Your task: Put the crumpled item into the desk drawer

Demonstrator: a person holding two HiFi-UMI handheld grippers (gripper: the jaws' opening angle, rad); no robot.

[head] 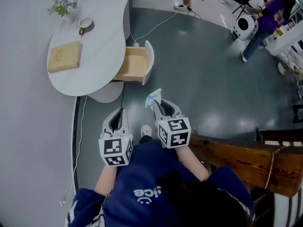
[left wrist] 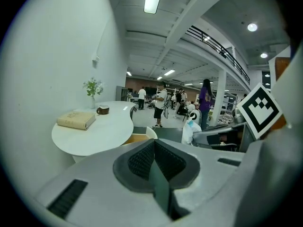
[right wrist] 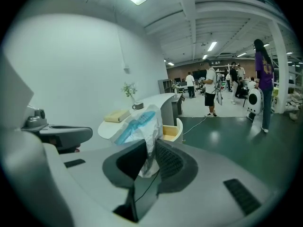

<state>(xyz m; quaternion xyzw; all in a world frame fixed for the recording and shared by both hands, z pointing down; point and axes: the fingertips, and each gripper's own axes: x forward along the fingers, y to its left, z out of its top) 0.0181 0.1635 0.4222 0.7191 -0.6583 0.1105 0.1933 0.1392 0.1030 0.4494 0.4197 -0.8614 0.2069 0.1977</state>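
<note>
My right gripper (head: 156, 102) (right wrist: 147, 148) is shut on a crumpled white item with blue print (head: 153, 97) (right wrist: 140, 128), which sticks out past its tips. It hangs over the dark floor, short of the open wooden drawer (head: 135, 65) (right wrist: 171, 131) (left wrist: 137, 138) of the white rounded desk (head: 97, 46) (left wrist: 102, 131) (right wrist: 156, 100). The drawer looks empty inside. To its left my left gripper (head: 120, 113) (left wrist: 154, 151) is shut with nothing between its jaws.
A tan book (head: 64, 56) (left wrist: 76, 119), a cup (head: 85, 23) (left wrist: 102, 109) and a small plant (head: 63, 3) (left wrist: 93, 88) are on the desk. A white cable (head: 156, 26) runs over the floor. A wooden bench (head: 246, 157) is at my right. People stand far off (left wrist: 161, 103).
</note>
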